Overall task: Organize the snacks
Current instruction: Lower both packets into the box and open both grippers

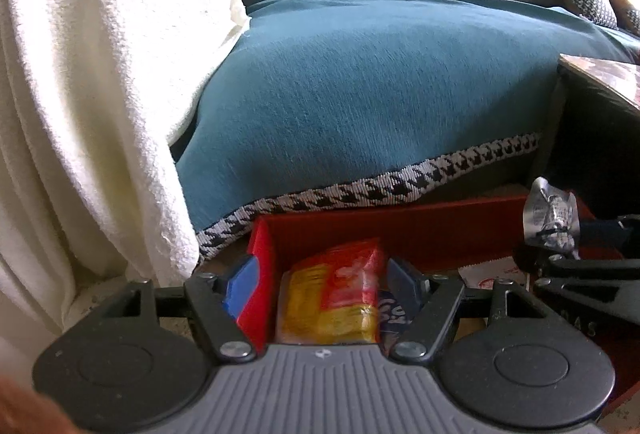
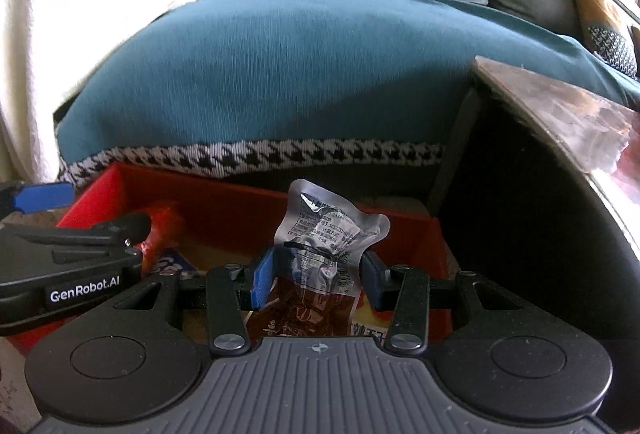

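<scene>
The left claw pinches a red-and-yellow snack packet over the red box. In the right wrist view, the right claw pinches a silver pouch above the same box.

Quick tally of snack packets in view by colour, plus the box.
Red-and-yellow packet, between the left hand-held gripper pads: 1
Silver-and-brown packet, clamped in the right hand-held gripper: 1
Blue-and-white packet, lying in the box: 1
White packet with red print, partly hidden: 1
Red box: 1
Total: 5
</scene>
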A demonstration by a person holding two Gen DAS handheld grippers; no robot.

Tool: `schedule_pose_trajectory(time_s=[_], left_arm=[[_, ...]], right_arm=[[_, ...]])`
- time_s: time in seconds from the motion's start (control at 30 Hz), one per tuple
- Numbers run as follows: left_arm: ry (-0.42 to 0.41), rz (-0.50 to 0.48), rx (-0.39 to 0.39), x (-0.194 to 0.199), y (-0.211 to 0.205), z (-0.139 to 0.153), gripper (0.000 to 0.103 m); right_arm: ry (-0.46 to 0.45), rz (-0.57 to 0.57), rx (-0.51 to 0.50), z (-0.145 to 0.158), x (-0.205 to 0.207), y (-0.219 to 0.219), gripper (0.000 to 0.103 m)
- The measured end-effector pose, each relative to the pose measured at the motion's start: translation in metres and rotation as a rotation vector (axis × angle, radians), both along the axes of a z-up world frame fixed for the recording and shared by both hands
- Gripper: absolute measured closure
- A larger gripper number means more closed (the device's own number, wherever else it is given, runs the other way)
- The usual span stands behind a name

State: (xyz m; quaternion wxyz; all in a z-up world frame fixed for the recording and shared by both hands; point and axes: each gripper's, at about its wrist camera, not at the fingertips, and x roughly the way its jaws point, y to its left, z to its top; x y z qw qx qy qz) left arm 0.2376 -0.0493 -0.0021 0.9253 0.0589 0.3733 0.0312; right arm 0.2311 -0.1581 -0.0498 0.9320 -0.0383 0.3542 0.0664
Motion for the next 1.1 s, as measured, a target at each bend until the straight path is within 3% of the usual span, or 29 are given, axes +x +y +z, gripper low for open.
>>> schedule_pose_trajectory(time_s=[0.67, 0.73, 1.1], left_arm=[[0.057, -0.022, 0.021, 0.007, -0.005, -0.016, 0.038], [0.063, -0.025, 0.029, 0.007, -0.005, -0.016, 0.037], [0.061, -0.029, 0.044, -0.007, -0.005, 0.000, 0.026]], right_arm=[[0.111, 0.011, -0.023, -0.020, 0.016, 0.006, 0.048], [0.103, 0.002, -0.015, -0.018, 0.015, 0.005, 0.041], [0.064, -0.012, -0.019, 0.001, -0.002, -0.004, 0.035]])
